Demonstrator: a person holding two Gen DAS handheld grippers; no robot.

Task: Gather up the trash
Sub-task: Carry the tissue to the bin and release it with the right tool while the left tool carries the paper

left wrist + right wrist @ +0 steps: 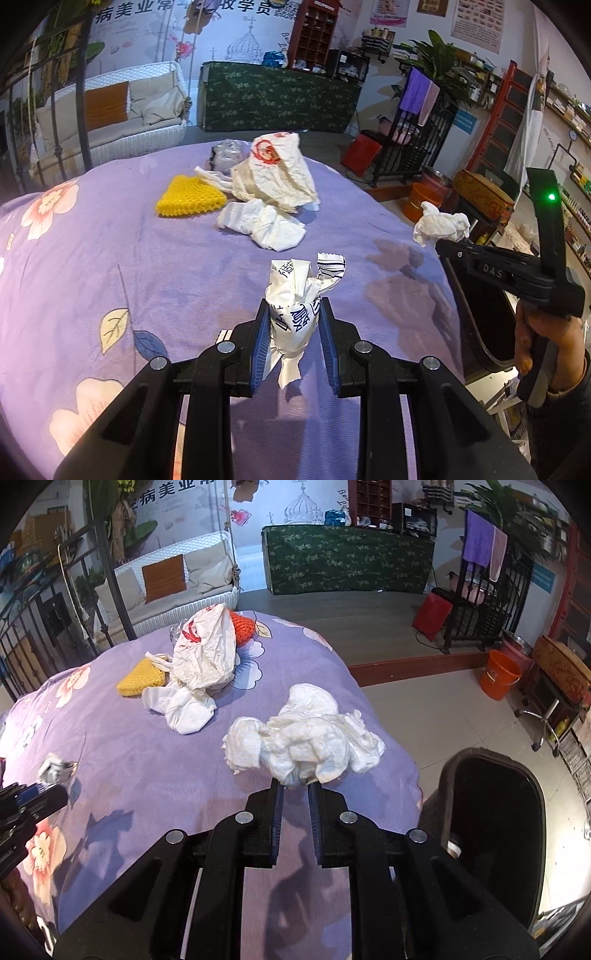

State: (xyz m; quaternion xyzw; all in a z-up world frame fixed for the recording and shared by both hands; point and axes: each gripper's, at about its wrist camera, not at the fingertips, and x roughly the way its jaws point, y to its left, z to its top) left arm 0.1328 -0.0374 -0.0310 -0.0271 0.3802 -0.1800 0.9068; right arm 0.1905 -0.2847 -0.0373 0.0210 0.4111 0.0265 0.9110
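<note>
A: What are we holding?

B: Our left claw (294,325) is clamped on a printed white wrapper (295,295), lifted above the purple floral bedspread (110,266). Our right claw (295,794) pinches a wad of white tissue (306,746) near the bed's edge.

A: And the rest?

B: A crumpled white bag (207,653) and more tissue (184,705) lie mid-bed beside a yellow knit piece (188,197). A dark bin (495,819) stands just right of the bed.

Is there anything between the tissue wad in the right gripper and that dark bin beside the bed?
Nothing visible. The right gripper holds the tissue wad above the edge of the purple bedspread; the dark bin sits just to its right, mouth open, with only open air between.
</note>
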